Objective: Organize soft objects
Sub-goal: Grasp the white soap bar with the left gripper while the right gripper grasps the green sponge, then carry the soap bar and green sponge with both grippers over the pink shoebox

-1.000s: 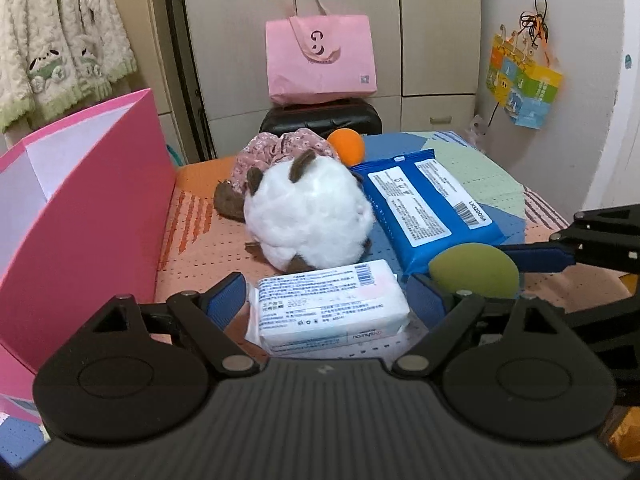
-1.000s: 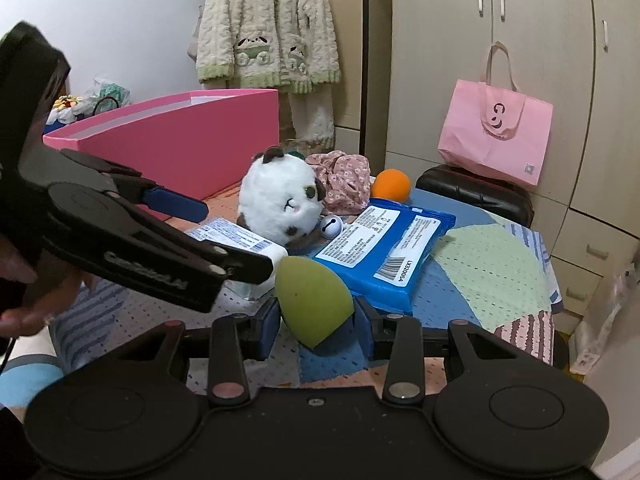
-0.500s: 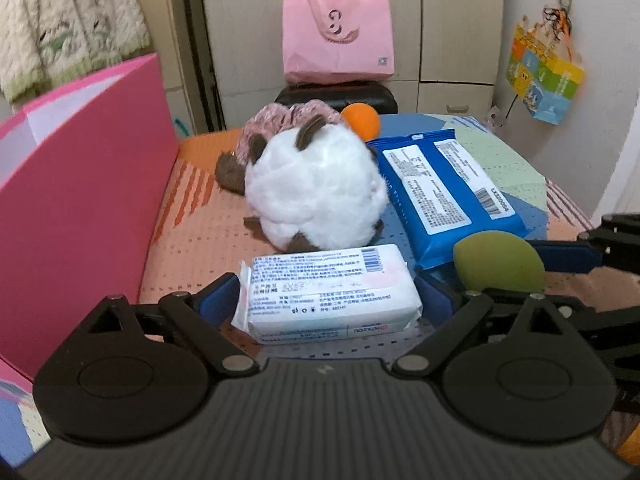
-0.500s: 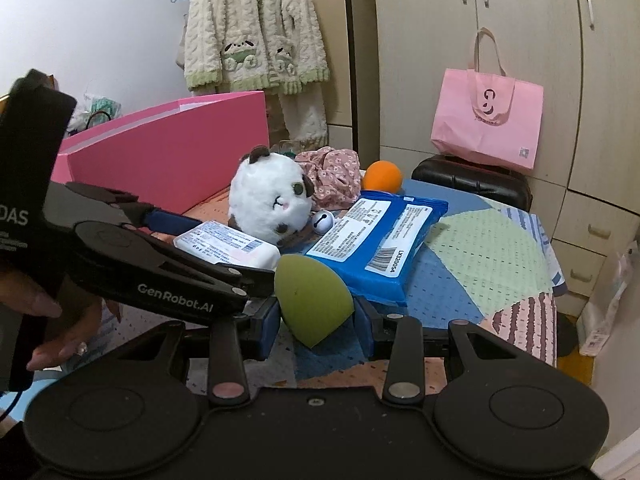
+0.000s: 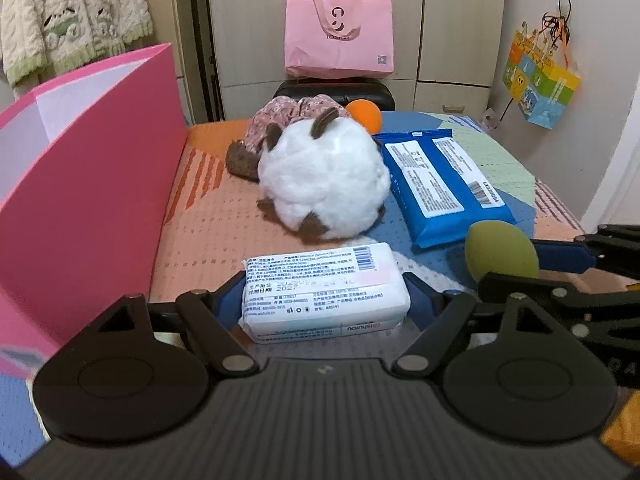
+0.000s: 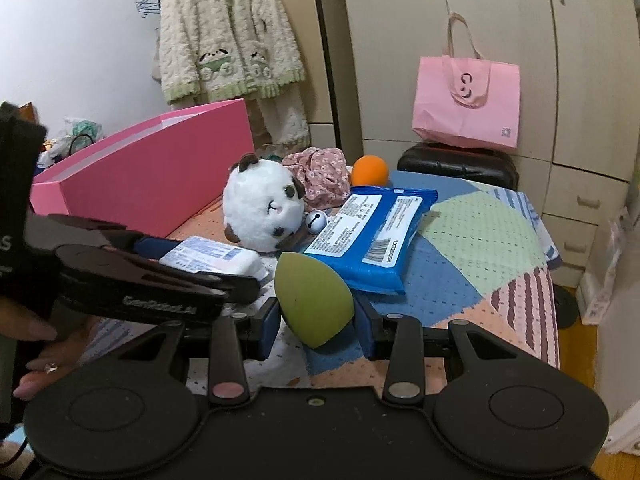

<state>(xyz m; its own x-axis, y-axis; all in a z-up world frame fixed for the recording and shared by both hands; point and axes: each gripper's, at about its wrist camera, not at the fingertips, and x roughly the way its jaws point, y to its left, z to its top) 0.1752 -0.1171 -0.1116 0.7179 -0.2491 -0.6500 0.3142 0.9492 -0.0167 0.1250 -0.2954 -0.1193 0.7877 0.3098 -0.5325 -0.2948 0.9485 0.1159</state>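
— Drawn nearer: white tissue pack at table's near edge, between closing left gripper, pads touching.
— Right gripper?
— Clenched on green sponge. Next: lift, toward pink box at left edge.

Left wrist camera sits just behind my left hand-held gripper, tilted down over the surface, very near the white tissue pack between its closing jaws. It faces the wardrobe wall, pink box at its left edge.

Right wrist camera sits behind my right hand-held gripper, also angled down, close on the green sponge. It looks across the surface from further right, taking in the left hand-held gripper from the side.

Both views share the white plush, blue wipes pack, orange ball and pink bag.
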